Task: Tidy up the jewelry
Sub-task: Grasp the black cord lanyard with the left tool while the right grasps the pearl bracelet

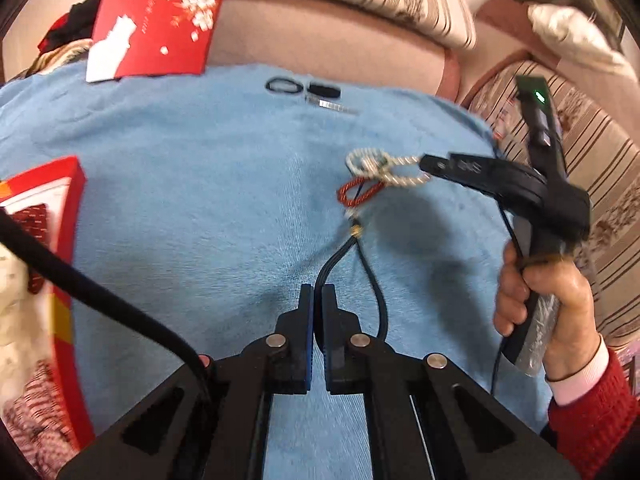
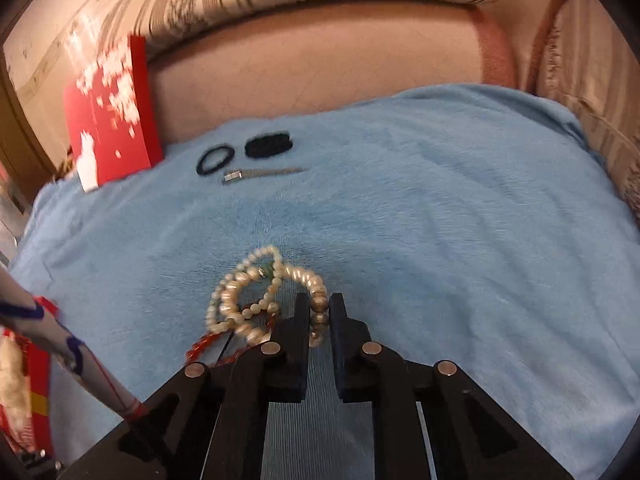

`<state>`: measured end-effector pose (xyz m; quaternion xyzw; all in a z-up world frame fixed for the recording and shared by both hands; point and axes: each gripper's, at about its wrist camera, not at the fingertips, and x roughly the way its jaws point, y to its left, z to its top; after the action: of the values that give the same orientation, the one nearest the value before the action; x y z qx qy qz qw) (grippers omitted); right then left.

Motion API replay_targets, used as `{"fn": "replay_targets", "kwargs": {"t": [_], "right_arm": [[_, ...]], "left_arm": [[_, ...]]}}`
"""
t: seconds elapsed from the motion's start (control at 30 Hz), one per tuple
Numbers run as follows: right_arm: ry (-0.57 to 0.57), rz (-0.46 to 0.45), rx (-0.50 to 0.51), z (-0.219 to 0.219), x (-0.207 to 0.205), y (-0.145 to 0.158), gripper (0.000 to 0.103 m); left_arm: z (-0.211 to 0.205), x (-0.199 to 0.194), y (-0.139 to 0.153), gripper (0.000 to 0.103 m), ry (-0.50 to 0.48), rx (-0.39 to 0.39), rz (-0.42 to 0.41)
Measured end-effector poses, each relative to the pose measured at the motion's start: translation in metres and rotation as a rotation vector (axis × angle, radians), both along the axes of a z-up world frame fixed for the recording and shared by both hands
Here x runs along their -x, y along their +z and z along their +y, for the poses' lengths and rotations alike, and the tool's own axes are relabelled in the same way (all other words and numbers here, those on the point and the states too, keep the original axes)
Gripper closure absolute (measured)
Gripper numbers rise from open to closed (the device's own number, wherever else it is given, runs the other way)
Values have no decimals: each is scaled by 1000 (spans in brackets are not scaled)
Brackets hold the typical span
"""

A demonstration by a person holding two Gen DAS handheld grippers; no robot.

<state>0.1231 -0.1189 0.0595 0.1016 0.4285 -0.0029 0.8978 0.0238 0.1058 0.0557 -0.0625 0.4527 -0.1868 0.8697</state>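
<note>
Where both claws meet the tangle, left gripper (image 1: 318, 294) pinching black cord (image 1: 334, 256); right gripper (image 2: 319, 312) clamped on pearl strand (image 2: 308, 280).

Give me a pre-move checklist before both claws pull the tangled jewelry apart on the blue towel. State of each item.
1. Left claw closed on the black cord: ok, cord runs between its fingers.
2. Right claw closed on the pearl strand: ok, beads sit between its fingers.
3. Pearls free of the red beaded strand: not ok, they overlap in one knot.
4. Black cord free of that knot: cannot tell, it leads into the tangle.
5. Blue towel clear around the tangle: ok.
6. Hair ties and metal clip out of the way: ok, they lie at the far edge.
</note>
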Motion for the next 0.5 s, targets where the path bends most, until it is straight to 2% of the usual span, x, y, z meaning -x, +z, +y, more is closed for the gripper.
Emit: {"fn": "replay_targets", "kwargs": {"t": [0.23,0.37,0.5], "right_arm": [[8,-100,-23,1,66,56,93],[29,-129,-35,6,98,75,93],[71,-121,-72,14,115,85,93]], "left_arm": [[29,33,45,100,15,45,-118],[48,50,70,100,36,53,-173],[74,66,88,100,94,50,-201]]}}
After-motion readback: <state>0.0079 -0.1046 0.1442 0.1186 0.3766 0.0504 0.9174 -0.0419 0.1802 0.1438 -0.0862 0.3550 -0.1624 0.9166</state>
